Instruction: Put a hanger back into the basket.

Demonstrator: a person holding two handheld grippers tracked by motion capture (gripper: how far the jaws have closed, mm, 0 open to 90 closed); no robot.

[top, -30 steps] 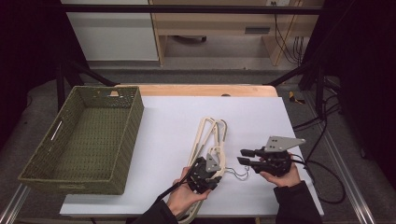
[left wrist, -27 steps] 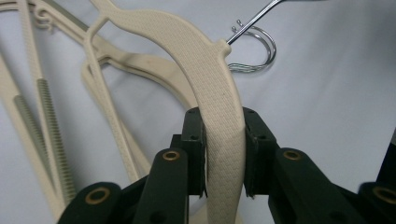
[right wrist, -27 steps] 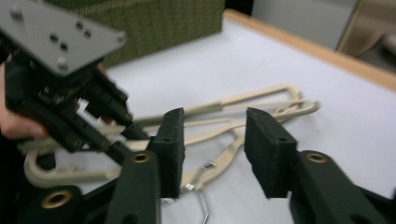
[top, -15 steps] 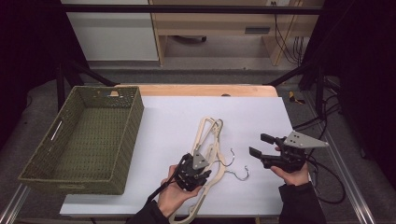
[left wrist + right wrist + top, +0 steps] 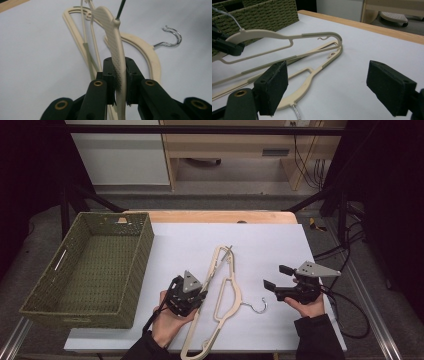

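The white table (image 5: 280, 245) stood in a dim room, with a green woven basket (image 5: 90, 270) at its left side. On the table lay two cream hangers. The upper hanger (image 5: 116, 50) was clamped between the jaws of the left gripper (image 5: 186, 295), which had just been closing; since the earlier frame this hanger had been lifted off the lower hanger (image 5: 227, 292) and carried toward the basket. The left gripper view showed the pads pressing its dotted shoulder, a detail too small from above. The right gripper (image 5: 282, 282), jaws just opened wide and empty, stood near the metal hook (image 5: 259, 306).
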